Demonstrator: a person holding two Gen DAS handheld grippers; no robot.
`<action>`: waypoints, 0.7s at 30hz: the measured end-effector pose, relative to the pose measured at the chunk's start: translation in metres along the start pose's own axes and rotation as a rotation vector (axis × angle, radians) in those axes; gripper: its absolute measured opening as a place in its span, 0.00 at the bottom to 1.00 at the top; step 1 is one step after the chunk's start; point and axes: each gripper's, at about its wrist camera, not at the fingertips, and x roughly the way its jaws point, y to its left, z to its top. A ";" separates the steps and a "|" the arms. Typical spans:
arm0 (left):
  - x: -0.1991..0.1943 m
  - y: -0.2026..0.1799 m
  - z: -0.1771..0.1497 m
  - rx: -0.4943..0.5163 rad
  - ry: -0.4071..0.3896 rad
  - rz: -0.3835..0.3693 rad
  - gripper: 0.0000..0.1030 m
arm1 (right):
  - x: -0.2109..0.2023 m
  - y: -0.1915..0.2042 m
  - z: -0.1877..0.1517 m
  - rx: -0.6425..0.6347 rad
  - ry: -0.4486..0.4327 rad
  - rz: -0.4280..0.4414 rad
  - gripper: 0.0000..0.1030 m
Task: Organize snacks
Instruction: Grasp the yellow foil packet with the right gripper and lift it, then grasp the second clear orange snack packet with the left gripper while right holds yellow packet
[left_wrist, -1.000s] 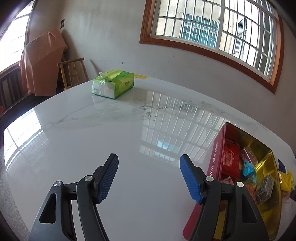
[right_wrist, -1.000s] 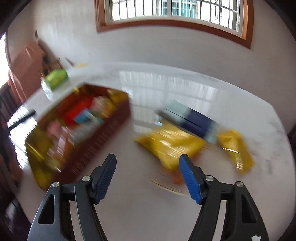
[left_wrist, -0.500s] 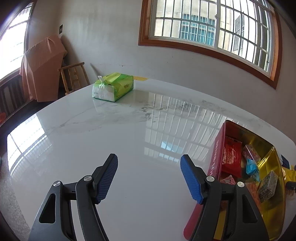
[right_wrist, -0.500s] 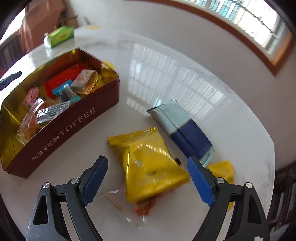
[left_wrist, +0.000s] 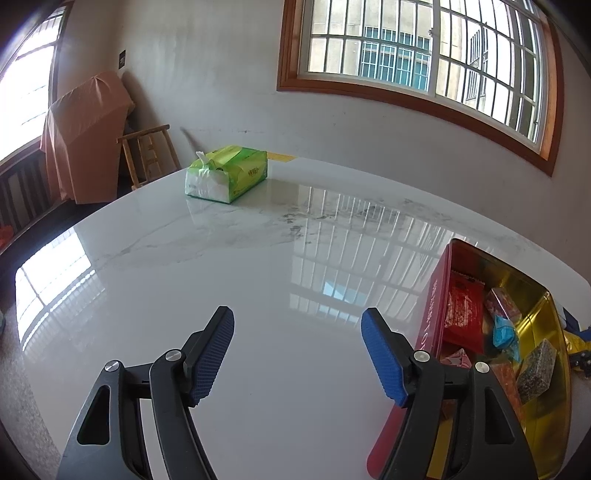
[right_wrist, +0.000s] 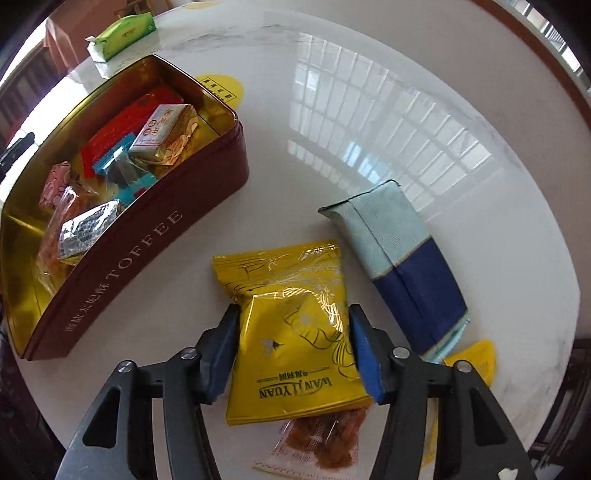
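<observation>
The right tongs (right_wrist: 293, 347) point steeply down at the white marble counter (right_wrist: 369, 129), and their blue pads are closing on the yellow snack bag (right_wrist: 291, 325) that lies flat between them, each pad right against a side edge of the bag. Under the near end of that bag, toward the tongs' base, a clear packet of orange-brown snacks (right_wrist: 325, 439) sticks out. Just to the right of the tongs lies a pale-blue and navy pouch (right_wrist: 399, 262), and beyond its near end a second small yellow packet (right_wrist: 472, 360) shows. To the left and ahead stands the dark-red toffee tin (right_wrist: 147, 240), open, with a gold inside and several wrapped snacks in it. A green tissue pack (right_wrist: 123, 33) sits far ahead past the tin. The left tongs (left_wrist: 297, 354) stand open over bare counter with nothing between the pads; the same tin (left_wrist: 432, 306) is just to their right, touching nothing of them, and the tissue pack (left_wrist: 229, 173) is well ahead.
</observation>
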 end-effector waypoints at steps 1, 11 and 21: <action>0.000 0.000 0.000 -0.002 -0.001 0.002 0.70 | -0.007 0.002 -0.003 0.007 -0.028 -0.013 0.51; -0.001 0.001 -0.001 -0.005 -0.009 0.008 0.73 | -0.085 -0.050 -0.151 0.516 -0.348 -0.076 0.51; -0.027 -0.027 -0.004 0.151 -0.056 0.051 0.73 | -0.077 -0.141 -0.295 0.768 -0.243 -0.345 0.51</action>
